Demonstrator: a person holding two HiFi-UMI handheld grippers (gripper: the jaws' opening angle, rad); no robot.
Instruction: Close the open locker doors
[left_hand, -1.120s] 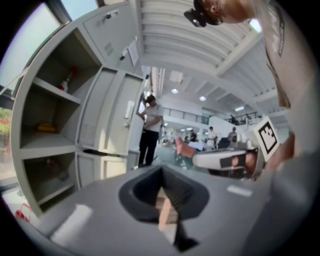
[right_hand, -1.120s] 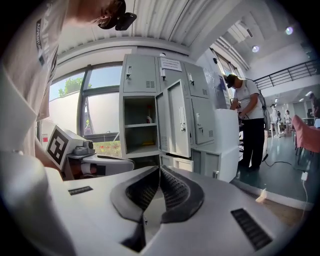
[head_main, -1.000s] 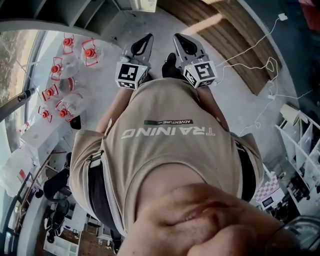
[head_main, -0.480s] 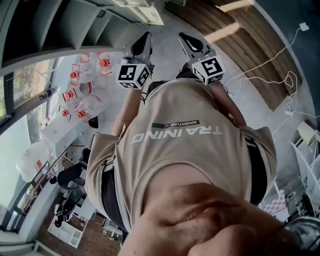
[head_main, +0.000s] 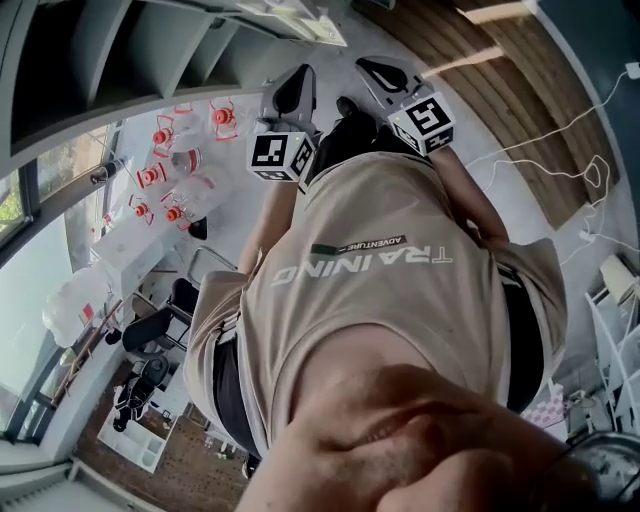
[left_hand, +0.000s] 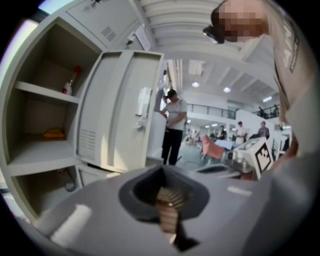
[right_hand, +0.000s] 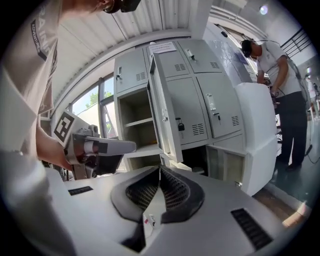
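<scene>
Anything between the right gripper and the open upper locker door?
Nothing visible. The right gripper, jaws together, faces the open door with a free gap between; the left gripper sits off to the left, outside that line.

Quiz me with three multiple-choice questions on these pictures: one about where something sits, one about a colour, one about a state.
1. Where does the flat yellow object lie?
A. on a locker shelf
B. on the floor
C. hanging from a door handle

2. What colour is the tall open metal locker door?
A. red
B. pale grey
C. blue

3. How do the right gripper's jaws stand?
A. wide apart
B. shut on a padlock
C. together, with nothing between them

Answers:
1 A: it rests on the shelf below the one that bears the red-capped bottle.
2 B: the door's sheet metal is pale grey on both faces.
3 C: the right gripper view shows the jaws meeting, with nothing held.
</scene>
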